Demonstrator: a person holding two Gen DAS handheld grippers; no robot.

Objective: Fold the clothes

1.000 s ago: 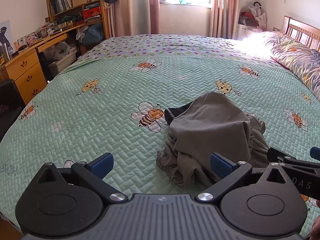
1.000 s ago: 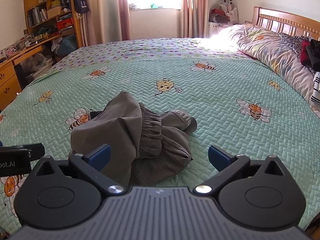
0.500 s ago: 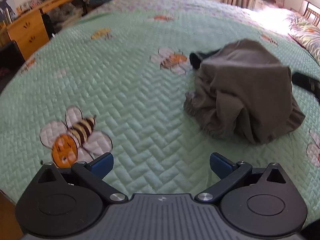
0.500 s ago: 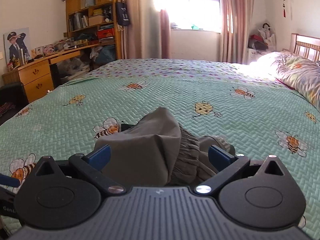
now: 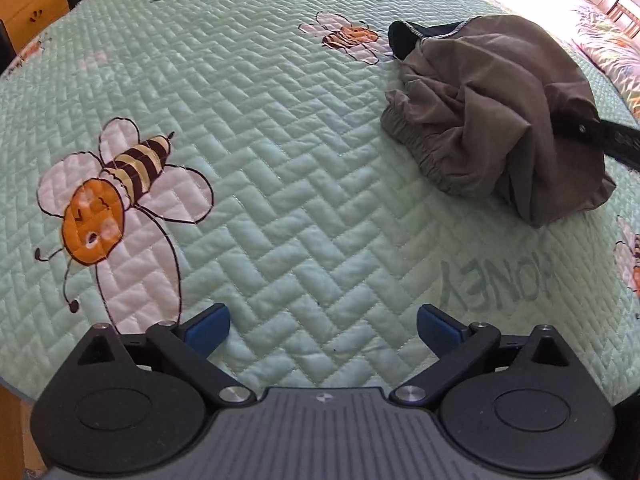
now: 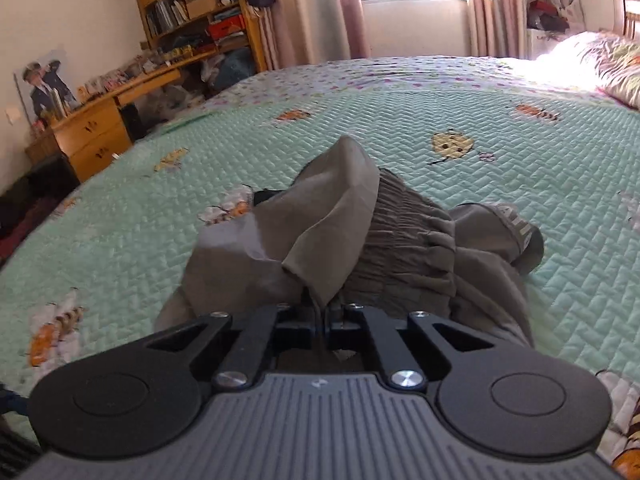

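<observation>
Left tool (image 5: pixel 323 326): blue pads spread apart over the bare green bee-print quilt (image 5: pixel 280 160) of the bed, nothing between them. To its right, the crumpled grey garment (image 5: pixel 500 120) lies heaped on the quilt. Right tool (image 6: pixel 322 314): jaws have just closed, pinching a raised fold of the grey garment (image 6: pixel 320 232).

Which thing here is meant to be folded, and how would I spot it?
Look at the bed's green quilt printed with bees. A crumpled grey-brown garment with a gathered elastic band lies on it, the only loose clothing there, and the right gripper pinches one fold.
</observation>
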